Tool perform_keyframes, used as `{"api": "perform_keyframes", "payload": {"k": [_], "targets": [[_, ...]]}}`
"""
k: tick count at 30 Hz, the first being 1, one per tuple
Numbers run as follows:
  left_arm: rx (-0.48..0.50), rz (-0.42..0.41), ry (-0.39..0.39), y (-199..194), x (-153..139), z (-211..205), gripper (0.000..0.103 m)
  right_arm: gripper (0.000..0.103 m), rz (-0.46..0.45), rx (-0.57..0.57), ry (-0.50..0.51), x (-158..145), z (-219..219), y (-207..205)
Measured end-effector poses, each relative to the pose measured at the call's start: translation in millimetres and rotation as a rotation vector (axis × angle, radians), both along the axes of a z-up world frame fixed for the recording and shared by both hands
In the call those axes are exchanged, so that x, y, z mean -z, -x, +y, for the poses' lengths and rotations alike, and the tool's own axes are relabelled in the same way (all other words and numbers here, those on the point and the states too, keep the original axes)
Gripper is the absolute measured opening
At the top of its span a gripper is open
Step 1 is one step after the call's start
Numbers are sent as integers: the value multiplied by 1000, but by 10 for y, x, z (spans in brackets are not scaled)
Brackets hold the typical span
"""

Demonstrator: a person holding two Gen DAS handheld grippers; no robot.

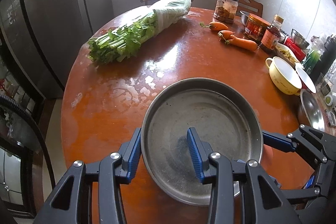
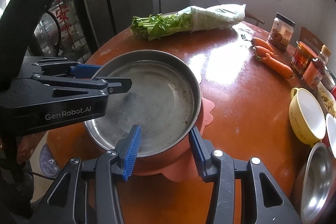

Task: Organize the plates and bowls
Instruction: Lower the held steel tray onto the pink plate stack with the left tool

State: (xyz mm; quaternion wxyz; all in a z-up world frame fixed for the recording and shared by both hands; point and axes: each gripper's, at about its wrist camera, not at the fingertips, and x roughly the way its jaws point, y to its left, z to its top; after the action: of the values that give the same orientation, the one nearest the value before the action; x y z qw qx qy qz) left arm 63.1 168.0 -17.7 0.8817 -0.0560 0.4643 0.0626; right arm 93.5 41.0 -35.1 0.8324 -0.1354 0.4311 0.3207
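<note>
A round steel pan (image 1: pixel 201 119) sits on the orange table, resting on an orange-pink plate or mat (image 2: pixel 206 112). My left gripper (image 1: pixel 163 152) is open and straddles the pan's near-left rim, one blue pad outside and one inside. It also shows in the right wrist view (image 2: pixel 100 75). My right gripper (image 2: pixel 166 148) is open and straddles the pan's near rim (image 2: pixel 184 135). It shows in the left wrist view (image 1: pixel 279 144) at the pan's right side. A yellow bowl (image 1: pixel 283 77) (image 2: pixel 306 117) and a steel bowl (image 2: pixel 317 177) stand to the right.
A bundle of celery and cabbage (image 1: pixel 138 30) lies at the table's far left. Carrots (image 1: pixel 237 37) lie at the back. Jars and bottles (image 1: pixel 258 28) crowd the right edge. A white bowl (image 1: pixel 306 79) sits beside the yellow one. A fridge (image 1: pixel 42 24) stands left.
</note>
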Motion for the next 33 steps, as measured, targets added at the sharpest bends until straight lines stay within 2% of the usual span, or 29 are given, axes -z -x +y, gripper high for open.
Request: {"api": "perform_keyframes", "payload": {"k": [22, 33], "targets": [[40, 17, 23, -37, 50, -77, 42, 52, -5, 8, 33, -11, -64, -8], [38, 15, -10, -86, 48, -118, 43, 54, -20, 15, 44, -41, -108, -1]]}}
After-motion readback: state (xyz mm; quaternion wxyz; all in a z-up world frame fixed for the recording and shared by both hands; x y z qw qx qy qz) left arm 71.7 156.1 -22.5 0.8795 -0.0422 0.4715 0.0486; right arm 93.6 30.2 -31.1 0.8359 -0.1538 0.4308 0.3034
